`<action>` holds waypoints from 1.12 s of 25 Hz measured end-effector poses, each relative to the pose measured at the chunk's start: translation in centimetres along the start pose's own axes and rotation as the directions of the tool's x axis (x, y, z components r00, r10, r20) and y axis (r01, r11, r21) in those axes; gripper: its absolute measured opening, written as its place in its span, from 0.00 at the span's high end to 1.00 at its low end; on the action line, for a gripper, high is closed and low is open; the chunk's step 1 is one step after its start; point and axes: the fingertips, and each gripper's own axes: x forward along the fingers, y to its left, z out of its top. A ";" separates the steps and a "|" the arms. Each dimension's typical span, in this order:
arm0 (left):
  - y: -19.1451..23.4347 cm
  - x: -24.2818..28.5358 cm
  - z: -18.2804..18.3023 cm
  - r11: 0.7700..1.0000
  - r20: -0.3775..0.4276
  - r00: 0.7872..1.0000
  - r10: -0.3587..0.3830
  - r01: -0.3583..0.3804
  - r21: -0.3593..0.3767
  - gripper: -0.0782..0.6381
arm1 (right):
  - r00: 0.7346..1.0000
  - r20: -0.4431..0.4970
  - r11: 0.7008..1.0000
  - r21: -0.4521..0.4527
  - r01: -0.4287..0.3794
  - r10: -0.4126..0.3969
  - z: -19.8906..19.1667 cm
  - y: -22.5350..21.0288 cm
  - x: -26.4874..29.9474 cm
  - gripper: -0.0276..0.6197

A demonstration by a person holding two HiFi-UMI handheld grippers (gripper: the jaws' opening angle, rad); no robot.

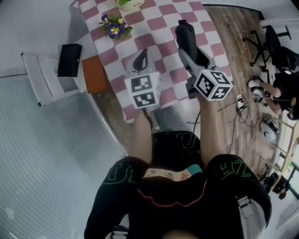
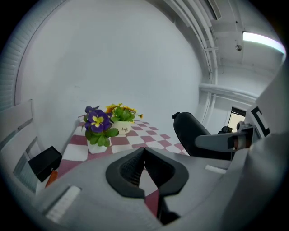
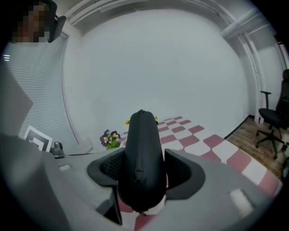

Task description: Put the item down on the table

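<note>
Head view: table (image 1: 159, 28) with a red-and-white checked cloth runs away from the person. Its right edge borders a wooden floor (image 1: 233, 56), and an office chair (image 1: 273, 44) stands well off that side. The left gripper (image 1: 141, 58) sits over the near middle of the cloth. The right gripper (image 1: 190, 55) is beside it, nearer the right edge, gripping a black case (image 1: 186, 37) that points toward the far end. Open cloth lies ahead of the case. A purple flower pot (image 1: 114, 27) stands far left and a yellow flower pot (image 1: 130, 3) at the far end. A black box (image 1: 70, 59) and an orange board (image 1: 95, 73) lie off the table's left edge.

Left gripper view: left gripper (image 2: 144, 151) jaws meet at the tips with nothing between them. The purple flower pot (image 2: 97, 128) and yellow flower pot (image 2: 121, 119) stand ahead near the wall. The black case (image 2: 189, 131) shows to the right, over the cloth (image 2: 158, 135).

Right gripper view: right gripper (image 3: 143, 167) jaws stand wide, both pads pressed on the black case (image 3: 142, 149), which juts past them. Cloth (image 3: 216, 144) lies clear to the right as far as its edge. Whether the case touches it cannot be told.
</note>
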 end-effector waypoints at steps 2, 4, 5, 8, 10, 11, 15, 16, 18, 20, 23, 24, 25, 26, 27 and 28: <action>-0.3 1.4 -1.3 1.000 -0.037 0.999 0.005 -0.005 -0.006 0.88 | 1.000 -0.031 1.000 0.019 0.001 -0.001 -1.1 -1.3 1.0 0.54; -0.4 2.9 -2.1 1.000 -0.063 0.998 0.017 -0.017 -0.007 0.88 | 0.998 -0.059 1.000 0.024 -0.002 0.003 -1.9 -2.4 2.1 0.54; -0.5 3.6 -2.3 1.000 -0.072 0.997 0.024 -0.024 -0.007 0.88 | 0.997 -0.073 1.000 0.022 -0.007 0.009 -2.1 -3.0 2.7 0.54; -0.6 5.5 -2.8 0.999 -0.094 0.995 0.042 -0.043 -0.006 0.88 | 0.991 -0.128 1.000 0.006 -0.028 0.029 -3.0 -4.2 4.6 0.54; -0.5 6.5 -2.8 0.998 -0.103 0.993 0.059 -0.059 -0.005 0.88 | 0.984 -0.168 0.998 -0.008 -0.056 0.054 -3.4 -4.3 6.1 0.54; -0.3 6.9 -2.8 0.998 -0.107 0.992 0.069 -0.070 -0.005 0.88 | 0.979 -0.191 0.997 -0.014 -0.077 0.073 -3.8 -4.1 6.9 0.54; 0.8 7.4 -2.8 0.992 -0.122 0.985 0.123 -0.126 -0.013 0.88 | 0.957 -0.258 0.986 -0.062 -0.157 0.137 -4.6 -2.7 9.7 0.54; 1.1 7.4 -2.8 0.990 -0.125 0.983 0.137 -0.140 -0.016 0.88 | 0.954 -0.265 0.982 -0.081 -0.171 0.144 -4.6 -2.4 10.3 0.54; 1.8 7.1 -3.0 0.986 -0.127 0.979 0.161 -0.165 -0.020 0.88 | 0.947 -0.281 0.976 -0.106 -0.193 0.156 -4.9 -1.9 11.5 0.54; 2.5 6.8 -3.2 0.983 -0.133 0.975 0.179 -0.183 -0.023 0.88 | 0.940 -0.297 0.974 -0.098 -0.204 0.167 -5.3 -1.6 12.4 0.54; 3.3 6.8 -3.5 0.981 -0.141 0.972 0.188 -0.193 -0.028 0.88 | 0.935 -0.310 0.976 -0.077 -0.206 0.173 -5.8 -1.4 13.3 0.54; 3.5 6.9 -3.6 0.980 -0.144 0.971 0.189 -0.195 -0.029 0.88 | 0.933 -0.314 0.976 -0.075 -0.206 0.173 -5.9 -1.3 13.5 0.54; 3.8 6.9 -3.6 0.980 -0.146 0.971 0.190 -0.196 -0.029 0.88 | 0.933 -0.316 0.976 -0.071 -0.205 0.173 -6.0 -1.1 13.7 0.54; 4.0 6.9 -3.6 0.980 -0.149 0.971 0.190 -0.196 -0.029 0.88 | 0.934 -0.315 0.978 -0.065 -0.200 0.170 -6.0 -1.1 13.8 0.54; 4.1 6.8 -3.6 0.980 -0.152 0.970 0.189 -0.195 -0.027 0.88 | 0.935 -0.314 0.980 -0.057 -0.192 0.165 -6.1 -1.2 13.8 0.54; 4.2 6.6 -3.6 0.981 -0.155 0.970 0.187 -0.193 -0.024 0.88 | 0.936 -0.313 0.982 -0.048 -0.183 0.159 -6.1 -1.3 13.7 0.54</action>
